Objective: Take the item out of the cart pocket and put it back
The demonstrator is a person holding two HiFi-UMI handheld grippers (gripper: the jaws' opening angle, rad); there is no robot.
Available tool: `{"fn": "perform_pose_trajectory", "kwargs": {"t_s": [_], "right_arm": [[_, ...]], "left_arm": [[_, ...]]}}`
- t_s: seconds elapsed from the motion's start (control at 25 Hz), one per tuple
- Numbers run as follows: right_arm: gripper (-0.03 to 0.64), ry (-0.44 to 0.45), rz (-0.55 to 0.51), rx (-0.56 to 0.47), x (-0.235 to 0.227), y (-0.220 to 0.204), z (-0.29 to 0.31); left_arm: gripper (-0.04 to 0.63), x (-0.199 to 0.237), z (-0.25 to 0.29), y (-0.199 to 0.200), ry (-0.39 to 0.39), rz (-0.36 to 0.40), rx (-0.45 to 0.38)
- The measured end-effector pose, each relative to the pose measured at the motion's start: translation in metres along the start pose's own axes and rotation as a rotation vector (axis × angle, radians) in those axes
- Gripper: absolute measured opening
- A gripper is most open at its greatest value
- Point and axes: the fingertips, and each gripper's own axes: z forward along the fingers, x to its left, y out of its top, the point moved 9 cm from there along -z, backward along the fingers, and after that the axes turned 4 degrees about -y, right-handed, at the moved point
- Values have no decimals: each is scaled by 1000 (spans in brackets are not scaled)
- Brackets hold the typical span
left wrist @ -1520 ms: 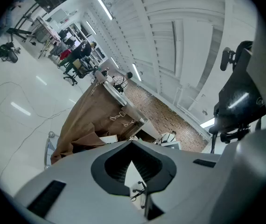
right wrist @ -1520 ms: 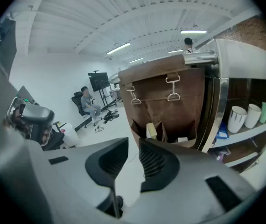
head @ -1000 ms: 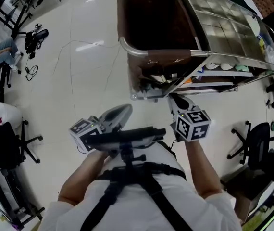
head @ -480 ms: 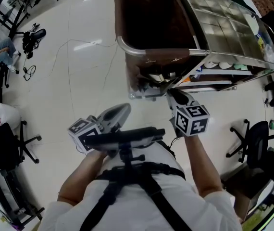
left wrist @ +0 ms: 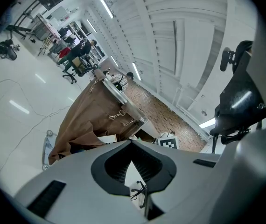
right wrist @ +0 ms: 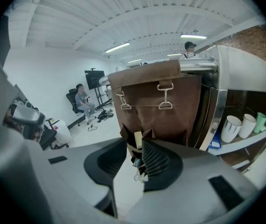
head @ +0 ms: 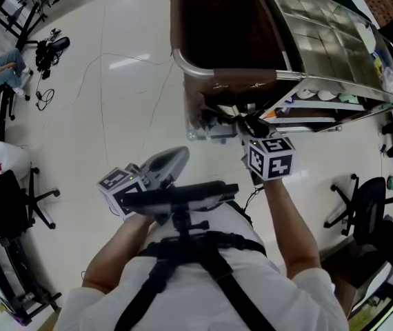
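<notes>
A cart's brown fabric bag (head: 217,26) hangs from a steel rail (head: 183,64), with pockets (right wrist: 140,136) low on its front. My right gripper (head: 248,124) reaches down to those pockets. Its jaws (right wrist: 134,154) have just been opening and stand open. A slim cream item (right wrist: 137,139) sticks up out of a pocket in the gap between them, with neither pad pressing on it. Small dark and clear things show lower in that gap. My left gripper (head: 177,158) stays near my body, level and shut (left wrist: 132,146), with nothing in it.
The cart's steel top (head: 320,33) and shelves with cups (right wrist: 231,127) lie to the right of the bag. Office chairs (head: 362,205) (head: 10,205) flank me. Cables and gear (head: 48,50) lie on the white floor far left, near a seated person (right wrist: 82,101).
My right gripper has moved forward and a little down, closer to the bag's pockets. The left gripper has kept still.
</notes>
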Motion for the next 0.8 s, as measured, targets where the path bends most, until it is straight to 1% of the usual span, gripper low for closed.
{"fn": "perform_pose_trajectory", "kwargs": {"t_s": [0.04,0.12,0.2,0.4,0.6,0.68,0.76,0.8], "right_arm": [[94,-5,-8,3,-1,1,3],[137,-17,-25,12,-1,2,8],[138,-24,-42,21,0,3,13],[138,-34,-77,45,1,4,25],[138,-38,-97,65,2,4,34],[161,-36,-102,73,4,4,37],[161,-35,-108,80,5,4,39],[161,-35,-111,83,5,4,40]], "left_arm": [[-6,0,0,0,0,1,2],[-6,-2,1,2,1,2,-10],[-6,-3,1,4,4,3,-24],[-6,-2,2,5,9,18,-30],[-6,1,1,4,-1,37,-5],[-6,0,3,6,-3,44,-7],[-6,-2,5,8,1,50,-19],[-6,-2,5,7,-1,54,-12]]}}
